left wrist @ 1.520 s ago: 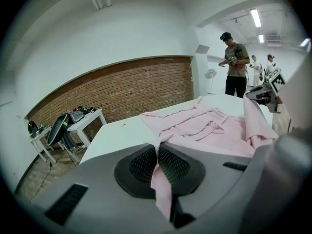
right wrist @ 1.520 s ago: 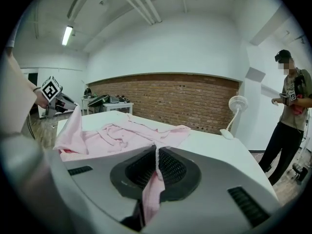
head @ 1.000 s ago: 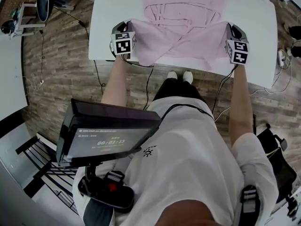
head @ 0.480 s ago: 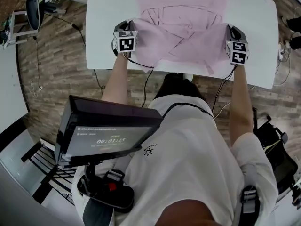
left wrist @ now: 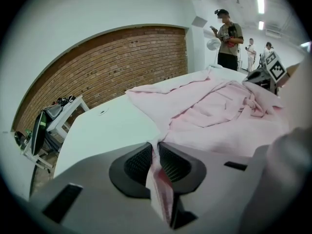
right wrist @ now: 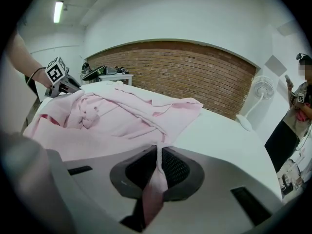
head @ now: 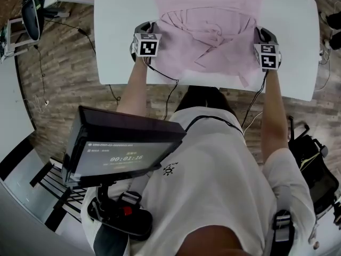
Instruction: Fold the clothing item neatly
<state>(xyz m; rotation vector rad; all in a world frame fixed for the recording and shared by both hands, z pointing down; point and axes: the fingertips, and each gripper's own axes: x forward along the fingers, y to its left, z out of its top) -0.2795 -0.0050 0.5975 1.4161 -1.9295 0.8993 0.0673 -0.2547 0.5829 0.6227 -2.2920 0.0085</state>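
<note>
Head view, pink garment point(head: 205, 31) lying rumpled on the white desk point(head: 117, 25), left gripper point(head: 151, 28) pinching the fabric's left edge, right gripper point(head: 260, 35) pinching its right edge, both near the desk's front, brick wall behind.

I read one number, 00:01:16, on the screen point(head: 128, 152) at the person's chest; the small line above it is too fine for me. The white shirt point(head: 213, 185) carries a little sun-shaped logo. The left cube point(head: 147, 46) and right cube point(head: 268, 56) bear square coded markers.
</note>
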